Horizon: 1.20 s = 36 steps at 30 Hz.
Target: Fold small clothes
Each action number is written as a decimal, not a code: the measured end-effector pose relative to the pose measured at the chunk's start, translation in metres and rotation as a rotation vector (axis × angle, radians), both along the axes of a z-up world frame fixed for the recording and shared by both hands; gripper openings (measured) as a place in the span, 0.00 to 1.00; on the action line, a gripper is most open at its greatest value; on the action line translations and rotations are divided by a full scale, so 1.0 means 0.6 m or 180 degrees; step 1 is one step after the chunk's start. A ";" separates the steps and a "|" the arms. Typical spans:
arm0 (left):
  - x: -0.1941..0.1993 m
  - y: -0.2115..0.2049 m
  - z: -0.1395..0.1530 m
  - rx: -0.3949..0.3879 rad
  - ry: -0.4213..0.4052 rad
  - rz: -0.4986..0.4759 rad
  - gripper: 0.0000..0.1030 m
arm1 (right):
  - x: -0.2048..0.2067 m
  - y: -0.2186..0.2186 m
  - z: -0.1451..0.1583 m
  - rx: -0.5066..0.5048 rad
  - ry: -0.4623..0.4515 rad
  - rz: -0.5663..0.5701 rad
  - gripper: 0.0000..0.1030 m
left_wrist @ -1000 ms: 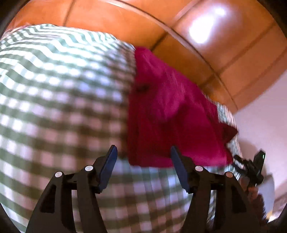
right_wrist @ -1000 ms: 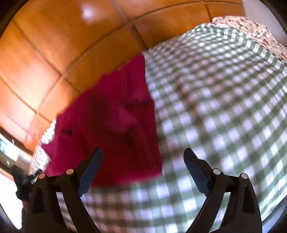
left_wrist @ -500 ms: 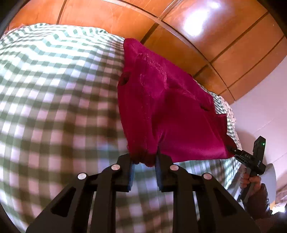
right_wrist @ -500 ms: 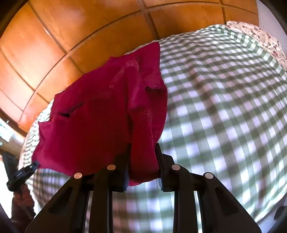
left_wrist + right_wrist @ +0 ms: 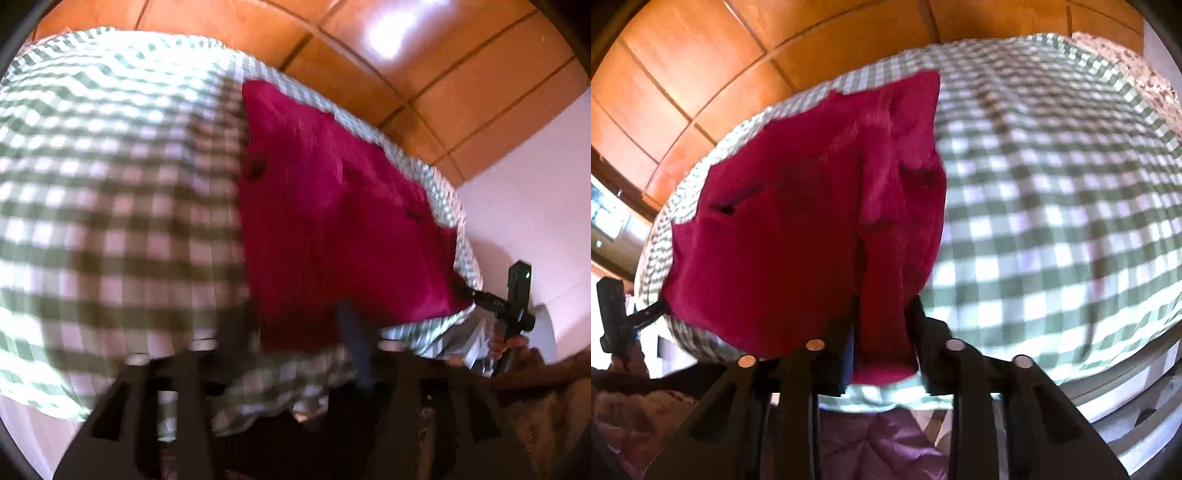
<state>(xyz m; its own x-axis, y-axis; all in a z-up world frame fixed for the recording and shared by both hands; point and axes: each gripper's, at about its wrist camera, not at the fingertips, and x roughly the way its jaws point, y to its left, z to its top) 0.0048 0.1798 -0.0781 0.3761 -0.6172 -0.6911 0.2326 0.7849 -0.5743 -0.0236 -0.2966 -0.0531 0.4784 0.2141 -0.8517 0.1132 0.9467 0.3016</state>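
A small dark red garment (image 5: pixel 332 221) lies spread on a green-and-white checked bed cover (image 5: pixel 110 184), near the bed's edge. My left gripper (image 5: pixel 291 332) is blurred, its fingers apart around the garment's near corner, so it looks open. My right gripper (image 5: pixel 882 332) is shut on the other near corner of the red garment (image 5: pixel 812 229), with a fold of cloth hanging between its fingers. Each gripper shows in the other's view, at the garment's far corner (image 5: pixel 517 295) (image 5: pixel 613 314).
Orange wooden panelling (image 5: pixel 406 55) rises behind the bed. A pale wall (image 5: pixel 535 184) is at the right of the left wrist view. A floral pillow (image 5: pixel 1126 62) lies at the bed's far right. A quilted purple jacket (image 5: pixel 868 443) shows below the right gripper.
Both grippers closed on the garment's near corners and pulled it back toward the bed's edge. The left gripper's fingers have since spread apart; the right stays shut.
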 end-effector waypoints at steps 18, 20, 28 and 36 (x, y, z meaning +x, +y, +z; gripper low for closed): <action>0.110 -0.064 0.035 0.0287 -0.0537 -0.0043 0.06 | 0.102 0.030 0.032 -0.0312 -0.0312 0.0044 0.07; 0.102 -0.045 0.052 0.0201 -0.0604 0.0044 0.06 | 0.093 0.027 0.059 -0.0316 -0.0425 0.0086 0.07; 0.144 -0.028 0.136 0.0061 -0.1016 0.0258 0.06 | 0.160 0.011 0.142 -0.0356 -0.0840 0.0017 0.07; 0.309 -0.071 0.149 0.0362 -0.1066 0.0461 0.06 | 0.327 -0.030 0.106 -0.0393 -0.0715 -0.0304 0.06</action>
